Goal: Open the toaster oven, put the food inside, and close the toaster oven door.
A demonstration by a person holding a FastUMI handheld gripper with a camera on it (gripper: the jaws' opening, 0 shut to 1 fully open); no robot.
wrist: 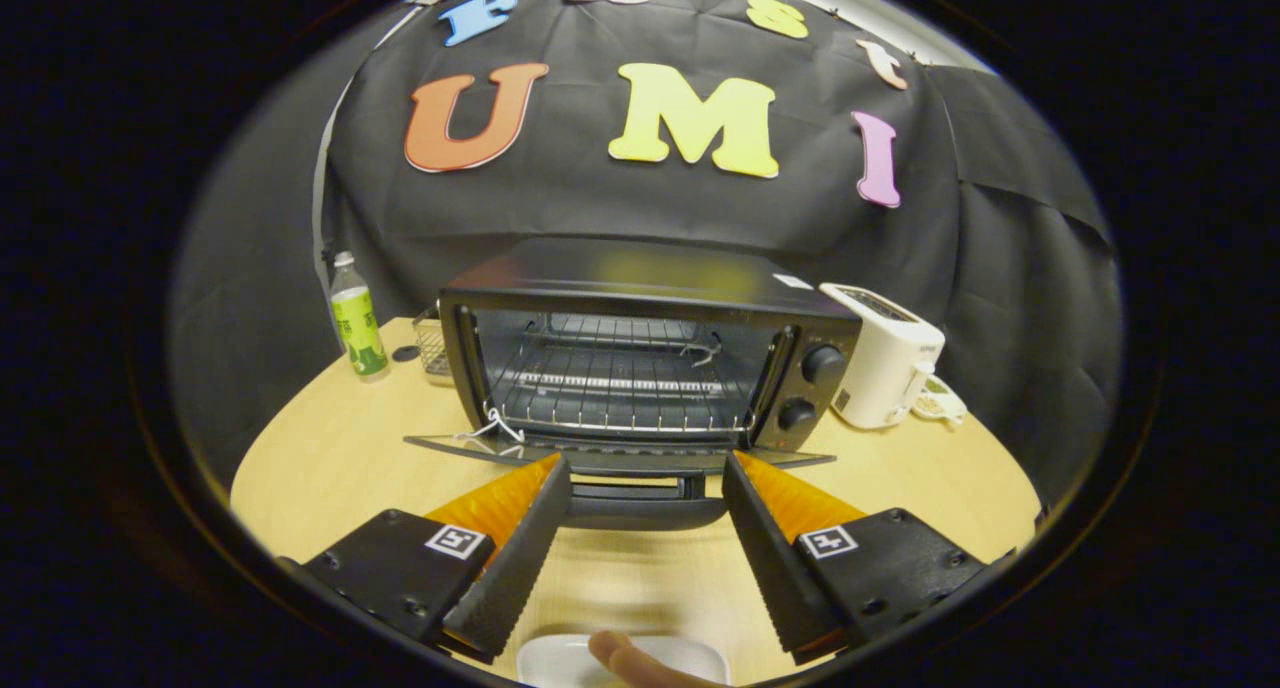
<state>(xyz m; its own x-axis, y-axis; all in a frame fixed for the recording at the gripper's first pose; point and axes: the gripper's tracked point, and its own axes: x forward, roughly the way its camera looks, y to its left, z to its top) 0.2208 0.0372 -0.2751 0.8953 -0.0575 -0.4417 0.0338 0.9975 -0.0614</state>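
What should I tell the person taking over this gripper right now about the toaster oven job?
Gripper: open, holding nothing, fingers either side of the door handle.
Toaster oven: on the wooden table, door folded down flat, wire rack bare.
Food: on the white plate, near side of the fingers.
Done: door opened.
Left: pick up the food, set it on the rack, close the door.

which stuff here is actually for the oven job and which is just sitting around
For the job:
- toaster oven, door already dropped open, wire rack bare
- white plate beneath the fingers, a fingertip on it
- gripper, open, at the door handle

Lying about:
- green-labelled bottle
- white pop-up toaster
- wire basket
- small dark cap
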